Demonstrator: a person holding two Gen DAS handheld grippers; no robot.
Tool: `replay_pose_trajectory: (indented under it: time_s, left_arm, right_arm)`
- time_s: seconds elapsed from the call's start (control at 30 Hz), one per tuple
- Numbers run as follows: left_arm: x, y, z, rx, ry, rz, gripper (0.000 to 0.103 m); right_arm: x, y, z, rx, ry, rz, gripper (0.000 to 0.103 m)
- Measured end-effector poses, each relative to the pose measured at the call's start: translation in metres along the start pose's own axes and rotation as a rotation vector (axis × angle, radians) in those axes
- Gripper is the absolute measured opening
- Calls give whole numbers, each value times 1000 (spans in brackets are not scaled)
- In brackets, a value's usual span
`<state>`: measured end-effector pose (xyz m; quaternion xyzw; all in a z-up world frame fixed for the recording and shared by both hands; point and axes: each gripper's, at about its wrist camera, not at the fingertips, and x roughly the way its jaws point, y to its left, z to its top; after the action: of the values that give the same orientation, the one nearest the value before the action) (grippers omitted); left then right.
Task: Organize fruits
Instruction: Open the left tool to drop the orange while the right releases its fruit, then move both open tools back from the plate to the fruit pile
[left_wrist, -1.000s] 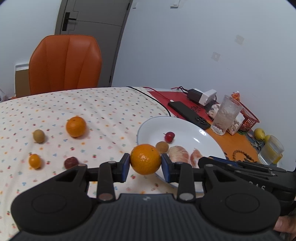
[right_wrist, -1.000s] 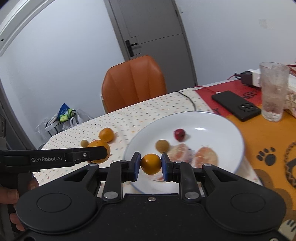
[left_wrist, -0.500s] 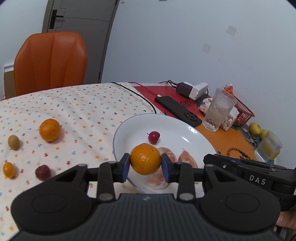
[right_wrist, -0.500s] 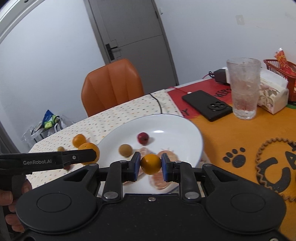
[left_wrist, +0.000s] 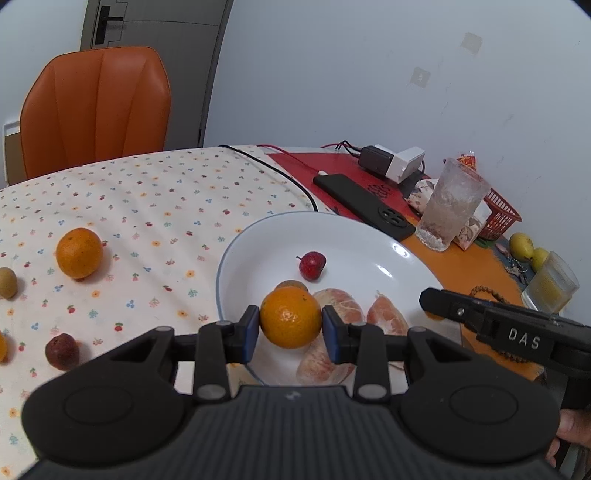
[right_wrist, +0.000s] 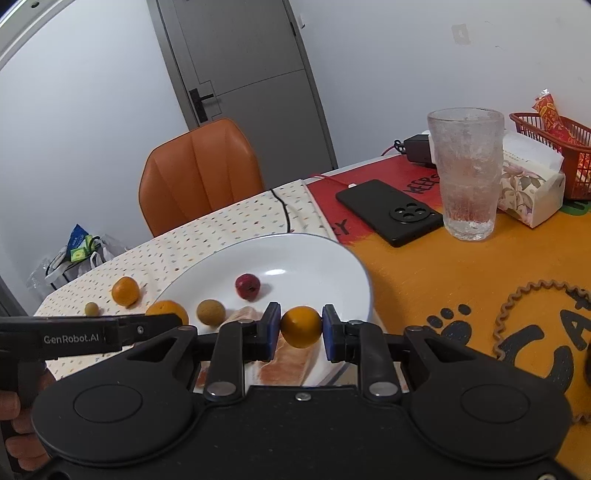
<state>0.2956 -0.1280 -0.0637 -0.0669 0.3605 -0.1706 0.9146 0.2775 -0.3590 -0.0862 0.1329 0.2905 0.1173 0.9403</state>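
1. Over the white plate (left_wrist: 236, 258) in the left wrist view, the left gripper (left_wrist: 290, 328) is clamped on a mandarin (left_wrist: 290, 318); a second ago it hung by the rim, and now the fruit sits further in, over the peeled segments (left_wrist: 340, 302).
2. Right wrist view: the right gripper (right_wrist: 301, 332) pinches a small orange fruit (right_wrist: 301, 326), maybe a kumquat, now nearer the plate's right edge.

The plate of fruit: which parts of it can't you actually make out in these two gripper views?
- Left wrist view: the plate's near rim and the lower parts of the peeled citrus pieces sit behind the left gripper and its orange.
- Same view: the small brown fruit is mostly behind that orange.
- Right wrist view: the peeled pieces are largely covered by the right gripper and its small orange fruit.
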Motion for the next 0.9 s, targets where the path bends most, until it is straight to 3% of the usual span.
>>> replay_pose_trajectory:
  time_s: [0.4,0.47,0.53,0.6,0.9]
  left_arm:
    - [-6,5,4,-19,-15,24,38]
    - [-10,6,4,-20,-18,25,38]
    - [-15,6,4,-22,-21,30,42]
    - [-20,8,4,-28,-29,32,53]
    - [-41,18,1,-56,-59,42,73]
  right_arm:
    - [5,-3,4,0,-9,-21,23]
    - [5,-3,4,0,-14,-24,27]
    - [3,-2,4,-1,-25,-38,30]
    - [2,-1,4,2,-23,-36,32]
    - [-9,14,2,-9,-33,1,41]
